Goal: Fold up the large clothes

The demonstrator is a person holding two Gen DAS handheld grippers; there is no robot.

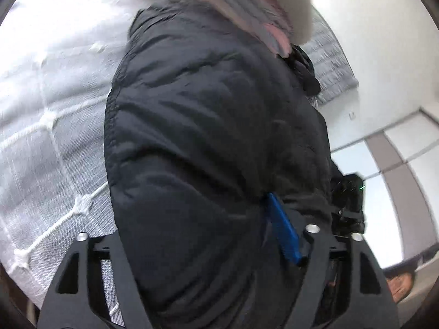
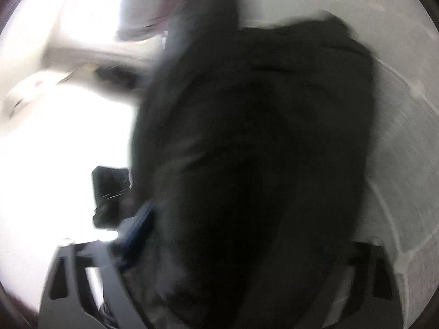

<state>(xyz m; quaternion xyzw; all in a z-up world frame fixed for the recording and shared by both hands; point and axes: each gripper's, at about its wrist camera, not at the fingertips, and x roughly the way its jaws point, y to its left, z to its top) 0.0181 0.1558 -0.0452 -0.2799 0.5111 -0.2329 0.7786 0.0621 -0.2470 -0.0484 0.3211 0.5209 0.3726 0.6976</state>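
A large black padded jacket [image 1: 208, 137] with a pale fur-trimmed hood [image 1: 274, 5] and pink lining fills the left wrist view. My left gripper [image 1: 219, 246] is shut on the jacket; its blue right finger pad [image 1: 284, 230] presses into the fabric and the left finger is hidden under cloth. In the blurred right wrist view the same black jacket [image 2: 247, 150] hangs over my right gripper [image 2: 219, 246], which is shut on it; one blue finger [image 2: 140, 227] shows at the left, the other is hidden.
A white quilted bed cover [image 1: 49, 137] lies under the jacket, also at the right of the right wrist view [image 2: 406, 150]. A grey pillow [image 1: 329, 63] and white wall [image 1: 384, 41] are behind. The other gripper's body [image 1: 348, 200] shows at the right.
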